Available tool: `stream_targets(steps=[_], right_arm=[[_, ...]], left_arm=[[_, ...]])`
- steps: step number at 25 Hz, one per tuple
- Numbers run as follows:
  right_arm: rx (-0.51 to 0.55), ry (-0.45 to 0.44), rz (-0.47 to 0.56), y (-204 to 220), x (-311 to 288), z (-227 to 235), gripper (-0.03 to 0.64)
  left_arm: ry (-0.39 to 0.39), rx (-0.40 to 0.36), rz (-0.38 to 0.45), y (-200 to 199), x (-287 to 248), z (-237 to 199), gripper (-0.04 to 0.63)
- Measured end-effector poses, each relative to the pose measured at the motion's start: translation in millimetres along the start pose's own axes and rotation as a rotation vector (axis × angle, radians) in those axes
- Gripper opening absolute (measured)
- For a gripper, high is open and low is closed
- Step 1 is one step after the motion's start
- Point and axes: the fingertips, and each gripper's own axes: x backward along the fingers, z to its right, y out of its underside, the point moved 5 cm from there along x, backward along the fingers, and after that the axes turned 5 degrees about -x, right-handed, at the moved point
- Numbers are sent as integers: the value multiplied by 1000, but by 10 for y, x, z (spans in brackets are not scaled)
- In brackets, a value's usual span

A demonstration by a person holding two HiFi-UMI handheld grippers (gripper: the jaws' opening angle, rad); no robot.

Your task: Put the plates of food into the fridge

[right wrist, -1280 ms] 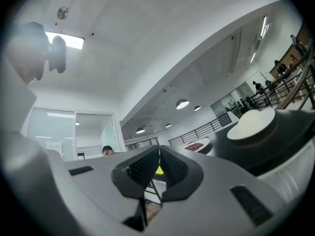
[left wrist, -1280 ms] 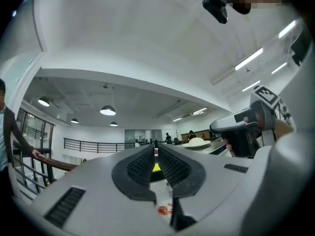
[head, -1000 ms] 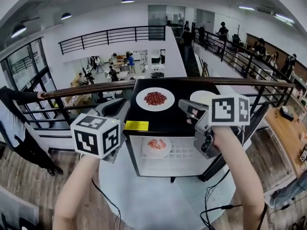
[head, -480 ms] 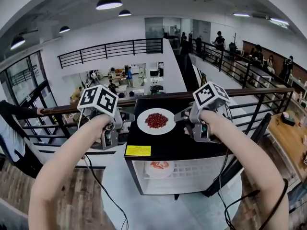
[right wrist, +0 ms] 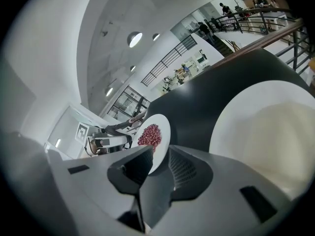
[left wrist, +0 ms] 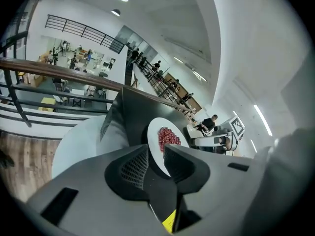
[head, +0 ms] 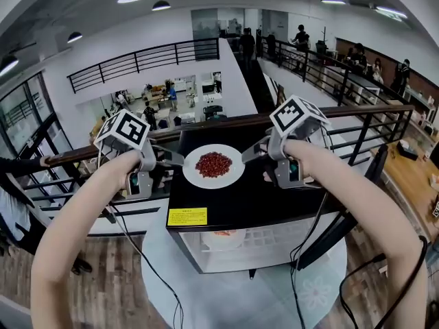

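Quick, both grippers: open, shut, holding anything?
Left gripper: open, jaws just opened, rim of the round white plate of red food between them, not gripped.
Right gripper: open, jaws just opened, same plate's opposite rim between them, not gripped.

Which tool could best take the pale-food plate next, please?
Right: pale-food plate lies beside right tool; left tool sits beyond the red-food plate, whose rim both tools' just-opened jaws straddle.

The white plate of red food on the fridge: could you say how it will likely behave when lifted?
The plate looks rigid, so it probably won't flex. Its smooth rim may be slippery. The red food is a loose heap on a shallow dish, so tilting could spill it.
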Motion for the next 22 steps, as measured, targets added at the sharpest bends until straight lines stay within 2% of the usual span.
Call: stream_targets(steps=[6, 12, 17, 19, 22], right_arm=[[-49, 27, -10, 47, 49, -34, 91], [-58, 46, -57, 98, -103, -95, 91], [-98, 35, -29, 47, -79, -49, 83], [-101, 36, -23, 44, -67, -51, 57], [-105, 21, -25, 26, -35, -73, 46]], left_arm=[[35, 8, -72, 52, -89, 40, 80], [62, 41, -49, 44, -90, 42, 80], [86, 72, -30, 86, -90, 61, 78], [95, 71, -29, 109, -68, 63, 78], [80, 81, -43, 118, -26, 65, 71]])
